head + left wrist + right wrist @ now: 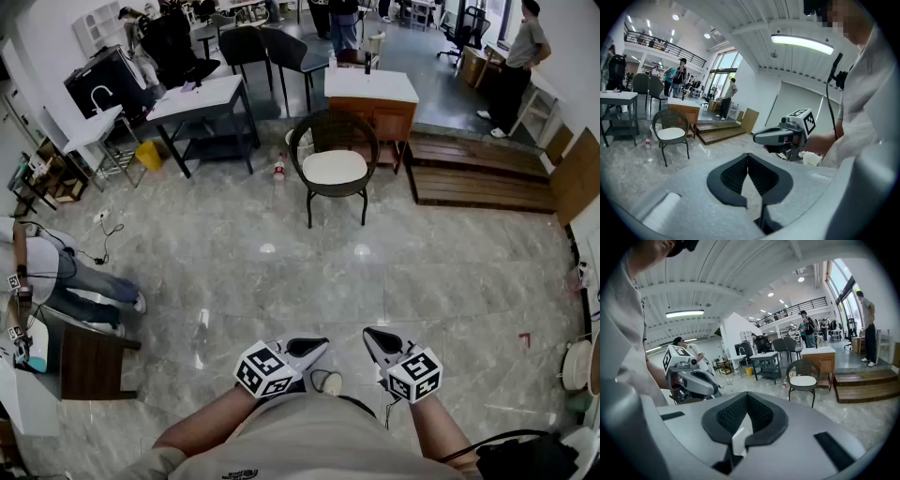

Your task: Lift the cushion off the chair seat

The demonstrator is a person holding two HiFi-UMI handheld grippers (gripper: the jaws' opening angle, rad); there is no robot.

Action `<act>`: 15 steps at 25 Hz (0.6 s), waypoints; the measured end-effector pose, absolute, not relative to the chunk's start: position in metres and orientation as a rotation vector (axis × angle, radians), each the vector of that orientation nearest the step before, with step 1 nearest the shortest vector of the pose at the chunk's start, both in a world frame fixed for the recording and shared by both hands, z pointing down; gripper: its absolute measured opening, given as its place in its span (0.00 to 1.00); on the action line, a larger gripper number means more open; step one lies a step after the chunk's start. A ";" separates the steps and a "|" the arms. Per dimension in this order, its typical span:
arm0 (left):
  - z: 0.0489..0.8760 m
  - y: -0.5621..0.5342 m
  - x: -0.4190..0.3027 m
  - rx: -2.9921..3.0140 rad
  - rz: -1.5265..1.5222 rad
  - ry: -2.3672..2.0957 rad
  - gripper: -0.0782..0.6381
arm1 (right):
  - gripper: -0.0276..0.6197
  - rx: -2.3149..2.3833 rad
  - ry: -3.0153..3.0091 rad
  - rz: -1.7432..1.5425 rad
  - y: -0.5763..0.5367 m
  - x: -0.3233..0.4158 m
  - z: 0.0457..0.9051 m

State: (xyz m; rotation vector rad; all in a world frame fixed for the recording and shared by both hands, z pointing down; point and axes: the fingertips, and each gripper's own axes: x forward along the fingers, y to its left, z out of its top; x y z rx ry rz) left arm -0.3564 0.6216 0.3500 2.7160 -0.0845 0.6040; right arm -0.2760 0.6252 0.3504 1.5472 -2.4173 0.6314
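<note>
A white cushion (335, 167) lies on the seat of a dark wicker chair (335, 141) across the marble floor, far ahead of both grippers. My left gripper (317, 348) and right gripper (373, 337) hang close to my body at the bottom of the head view, both shut and empty. The left gripper view shows the cushion (671, 134) small at the left, beyond the shut jaws of the left gripper (748, 157), with the right gripper (774, 136) beside it. In the right gripper view the cushion (803, 380) sits right of centre, past the right gripper (747, 397), and the left gripper (693, 382) is at the left.
Behind the chair stands a wooden cabinet with a white top (371, 89). A low wooden platform (478, 173) lies to its right and a black-framed table (202, 103) to its left. A bottle (278, 169) stands on the floor by the chair. A person (70, 272) sits at the left.
</note>
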 end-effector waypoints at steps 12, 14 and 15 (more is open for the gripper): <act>0.345 0.603 -0.329 2.735 0.558 -0.131 0.12 | 0.06 1.599 -2.440 0.587 0.617 -0.245 0.344; 0.343 0.600 -0.324 2.742 0.553 -0.140 0.12 | 0.06 1.621 -2.437 0.585 0.615 -0.237 0.343; 0.343 0.598 -0.321 2.745 0.552 -0.144 0.12 | 0.07 1.627 -2.434 0.575 0.613 -0.234 0.343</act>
